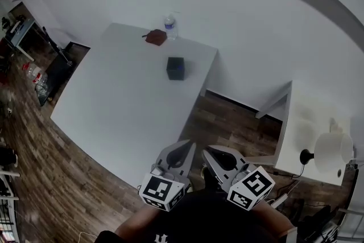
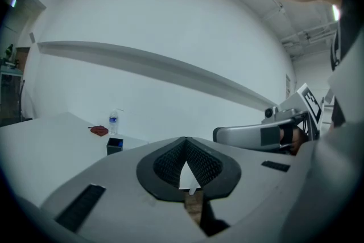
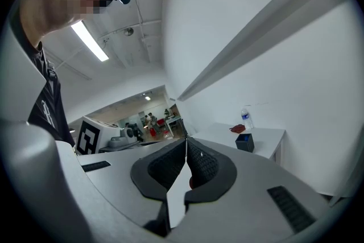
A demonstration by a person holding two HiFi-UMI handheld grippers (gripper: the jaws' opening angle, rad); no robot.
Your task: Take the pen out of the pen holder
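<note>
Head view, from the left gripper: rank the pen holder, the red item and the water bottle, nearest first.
1. Pen holder: mid-table, straight ahead of the left gripper.
2 and 3. Red item, far edge, left, and water bottle, just to its right: side by side, too close to call.

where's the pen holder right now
In the head view the pen holder stands on the white table near its far right edge, just short of the water bottle.

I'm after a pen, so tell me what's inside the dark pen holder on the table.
The pen holder shows a bluish opening, with nothing sticking out above its rim. Its walls hide the inside, so a pen there cannot be confirmed.
</note>
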